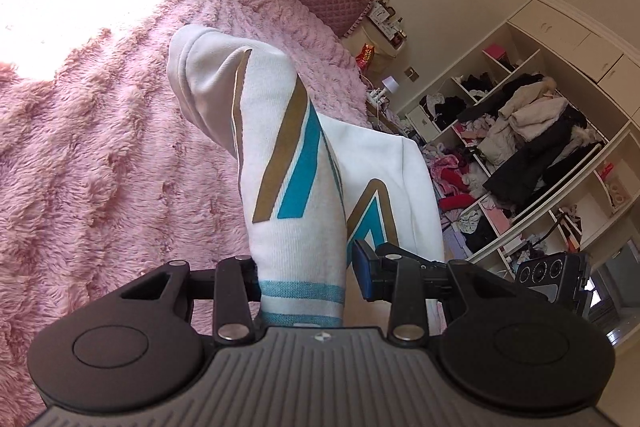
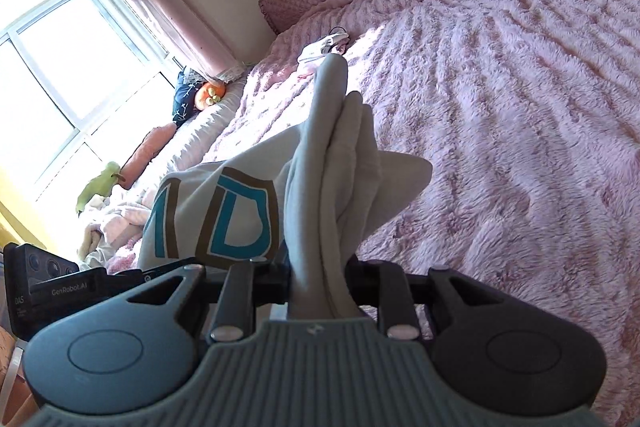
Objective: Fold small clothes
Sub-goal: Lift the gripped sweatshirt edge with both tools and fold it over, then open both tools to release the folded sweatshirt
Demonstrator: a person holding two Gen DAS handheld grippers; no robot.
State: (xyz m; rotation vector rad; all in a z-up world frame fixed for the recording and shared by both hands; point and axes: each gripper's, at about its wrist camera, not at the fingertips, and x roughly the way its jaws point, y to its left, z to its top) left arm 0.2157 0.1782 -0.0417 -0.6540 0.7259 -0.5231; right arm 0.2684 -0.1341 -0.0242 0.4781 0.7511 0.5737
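A small white garment [image 1: 296, 163], printed with gold and teal stripes, is being held up above the pink plush bedspread [image 1: 100, 147] by both tools. The left gripper [image 1: 304, 285] is being kept partly closed on its ribbed, teal-banded hem, and the right gripper [image 2: 318, 287] is being kept narrowly closed on a bunched wad of cloth, probably a sleeve or shoulder, though the folds are hiding which. The fabric is being shown as soft, light and limp: it is draping and creasing freely, so it is judged unlikely to slip but sure to sag. Hold is best taken at hem corners and shoulder seams.
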